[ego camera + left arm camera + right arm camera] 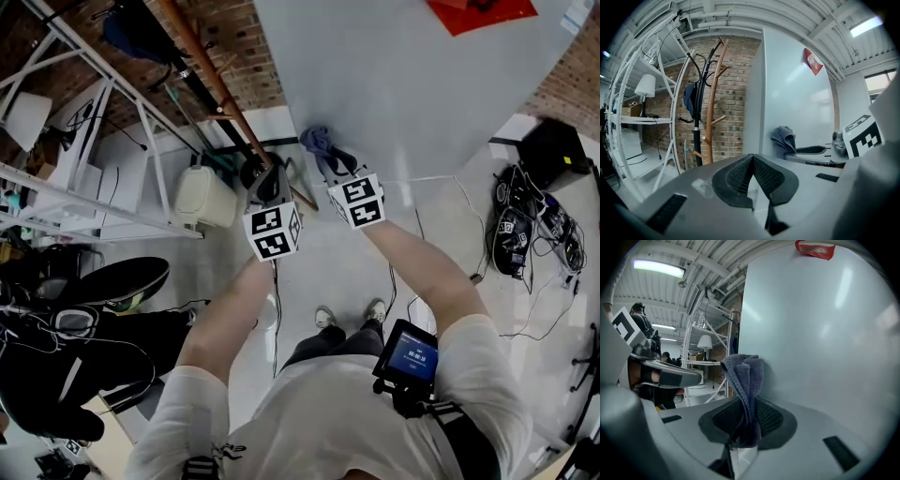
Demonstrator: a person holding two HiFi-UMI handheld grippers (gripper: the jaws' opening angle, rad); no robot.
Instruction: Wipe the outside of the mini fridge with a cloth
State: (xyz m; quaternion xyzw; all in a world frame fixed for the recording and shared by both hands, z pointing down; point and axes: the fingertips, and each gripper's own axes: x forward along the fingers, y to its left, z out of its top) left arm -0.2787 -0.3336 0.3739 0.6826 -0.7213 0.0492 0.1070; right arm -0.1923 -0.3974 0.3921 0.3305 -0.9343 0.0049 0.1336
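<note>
Right gripper (335, 171) is up at the pale grey flat-sided mini fridge (403, 84), and its jaws are clamped on a bunched blue-grey microfibre cloth (319, 142). In the right gripper view the cloth (746, 380) stands up out of the closed pads in a folded tuft, right against the smooth side panel (820, 333), casting a soft shadow on it. Whether it presses hard on the panel cannot be told. A red sticker (814, 249) sits high on that same panel.

Left gripper (266, 180) hangs just beside the right one, a little lower in the head view and off the fridge's corner. Its own view shows the ribbed black pads (764, 176) meeting at the tips with nothing between them: jaws together, empty. From there the cloth (783, 139) and the right gripper (812, 151) show off to the right, against the fridge wall (792, 98).

Behind the left gripper stands a curved wooden coat stand (717, 103) against a red brick wall (736, 93), with a white tubular metal shelf (628, 119) carrying a white-shaded lamp (645, 86). Down on the pale floor, a cream plastic canister (204, 197) sits left of the grippers and a tangle of black cables and gear (523, 225) lies well off to the right.
</note>
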